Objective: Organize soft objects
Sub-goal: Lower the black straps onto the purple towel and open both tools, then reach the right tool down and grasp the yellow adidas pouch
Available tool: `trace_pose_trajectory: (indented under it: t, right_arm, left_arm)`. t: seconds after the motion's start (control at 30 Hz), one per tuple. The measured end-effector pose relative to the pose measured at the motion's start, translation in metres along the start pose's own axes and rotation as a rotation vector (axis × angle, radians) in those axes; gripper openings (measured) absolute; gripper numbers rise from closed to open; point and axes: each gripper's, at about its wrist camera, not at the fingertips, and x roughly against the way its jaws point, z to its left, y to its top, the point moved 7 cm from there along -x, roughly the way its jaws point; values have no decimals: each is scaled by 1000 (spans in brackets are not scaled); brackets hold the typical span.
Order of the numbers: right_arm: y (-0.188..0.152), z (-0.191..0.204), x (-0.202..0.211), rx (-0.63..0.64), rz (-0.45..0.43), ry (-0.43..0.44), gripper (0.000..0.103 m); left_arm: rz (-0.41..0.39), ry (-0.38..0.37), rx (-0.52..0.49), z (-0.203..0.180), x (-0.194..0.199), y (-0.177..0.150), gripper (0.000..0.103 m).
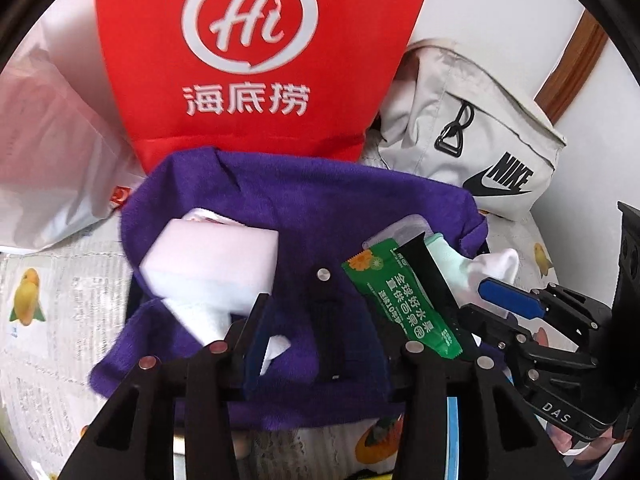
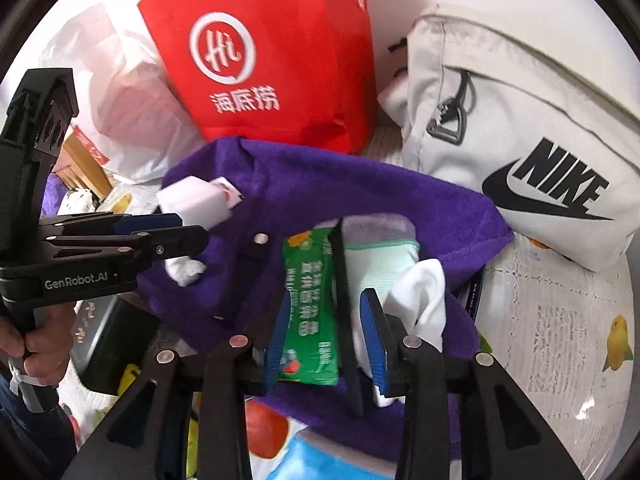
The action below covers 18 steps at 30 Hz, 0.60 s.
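Purple towel point(image 2: 320, 200) is being loaded; white sponge point(image 1: 208, 264) is clamped by left tongs point(image 1: 260, 336), green packet point(image 2: 310, 320) by right tongs point(image 2: 326, 336). Release is required next.

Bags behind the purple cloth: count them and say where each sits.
3. Red bag stands in the middle, white plastic bag to its left, grey Nike bag to its right. More may be hidden behind them.
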Motion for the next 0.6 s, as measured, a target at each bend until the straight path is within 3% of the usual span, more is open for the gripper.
trace_pose_trajectory:
  t: [0.27,0.37,0.47,0.6]
  right_arm:
    - [-18,34,42,53,-51,24,45]
    - [-37,52,49,66,-38,54,45]
    - [-62,74,51,89,-10,88,45]
    - [-87,94,44,107,42,97,45]
  left_arm:
    - [-75,23,11,11,56,-20,42]
    - [-89,35,17,15,74,-35,42]
    - [-101,25,25,19,88,-52,50]
    - [-109,20,47,29,101,-77,50]
